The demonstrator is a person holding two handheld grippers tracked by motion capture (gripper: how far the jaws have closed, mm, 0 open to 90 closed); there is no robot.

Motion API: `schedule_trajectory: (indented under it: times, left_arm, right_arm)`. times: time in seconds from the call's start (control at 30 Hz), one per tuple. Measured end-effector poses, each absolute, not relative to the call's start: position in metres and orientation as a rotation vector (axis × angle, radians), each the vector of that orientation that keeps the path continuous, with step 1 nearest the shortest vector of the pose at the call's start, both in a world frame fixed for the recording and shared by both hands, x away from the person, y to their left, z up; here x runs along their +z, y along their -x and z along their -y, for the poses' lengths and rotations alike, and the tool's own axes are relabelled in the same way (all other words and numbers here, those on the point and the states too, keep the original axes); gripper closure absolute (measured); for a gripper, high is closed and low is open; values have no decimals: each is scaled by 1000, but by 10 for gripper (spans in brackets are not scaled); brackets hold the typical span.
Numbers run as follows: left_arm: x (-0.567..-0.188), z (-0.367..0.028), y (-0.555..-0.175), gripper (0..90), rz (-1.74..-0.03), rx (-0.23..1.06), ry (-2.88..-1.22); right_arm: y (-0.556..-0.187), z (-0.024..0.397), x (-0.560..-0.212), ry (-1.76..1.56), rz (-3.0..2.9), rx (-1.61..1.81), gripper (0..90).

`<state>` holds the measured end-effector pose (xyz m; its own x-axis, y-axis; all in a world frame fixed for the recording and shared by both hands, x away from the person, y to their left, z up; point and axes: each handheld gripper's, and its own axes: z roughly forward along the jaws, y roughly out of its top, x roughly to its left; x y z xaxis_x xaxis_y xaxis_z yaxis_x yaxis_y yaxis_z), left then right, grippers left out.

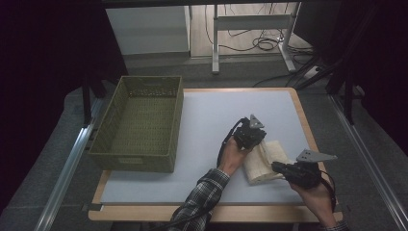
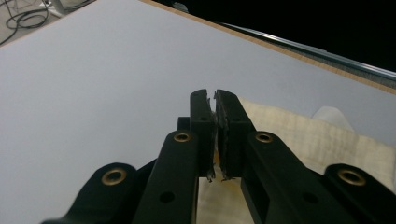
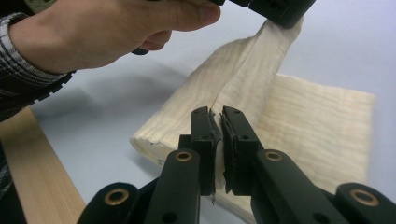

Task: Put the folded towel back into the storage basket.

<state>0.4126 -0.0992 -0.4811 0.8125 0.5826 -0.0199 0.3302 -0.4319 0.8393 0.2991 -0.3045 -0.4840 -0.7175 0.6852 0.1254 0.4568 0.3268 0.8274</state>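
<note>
cream cloth (image 1: 263,161) lies on the table (image 1: 202,125) at its right near side, partly folded, one edge lifted. green woven basket (image 1: 139,122) stands at the table's left, well apart from the cloth, nothing seen in it.

left hand-held gripper (image 1: 250,137) sits over the cloth's far end; in the right gripper view its jaws are pinched on a gathered ridge of the fabric, pulled up off the table. left hand (image 3: 107,32) wraps the body of the tool.

right hand-held gripper (image 1: 281,168) at the cloth's near end, jaws closed down to a sliver, a thin fold of cloth caught between the pads (image 3: 208,140).

judged step: folding or lifting the cloth between two pinch points.

risks from here:
- both grips are on thin edges; a pull apart could slip the fabric out of one pair of jaws, dropping that end.
- uneven lift would let the slack middle sag and undo the fold.
- dragging low could scrunch the cloth against the table.
- a carry to the basket means a long sideways reach; the hanging end could snag its rim.
</note>
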Motion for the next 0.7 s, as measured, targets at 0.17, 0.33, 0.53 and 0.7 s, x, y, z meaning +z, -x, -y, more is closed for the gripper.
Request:
schedule_trajectory:
  times: [0.17, 0.33, 0.53, 0.7]
  left_arm:
    - [-482, 114, -418, 860, -646, 345, -2085]
    - [-487, 128, -423, 859, -645, 346, -2113]
    - [-494, 142, -429, 857, -644, 337, -2133]
    - [-497, 147, -431, 704, -664, 315, -2108]
  right_arm:
    - [-300, 315, -485, -1060, -2330, 1317, 836]
    - [-303, 324, -488, -1097, -2315, 1302, 836]
    - [-306, 331, -496, -1139, -2308, 1275, 833]
    - [-308, 337, -502, -1162, -2292, 1250, 801]
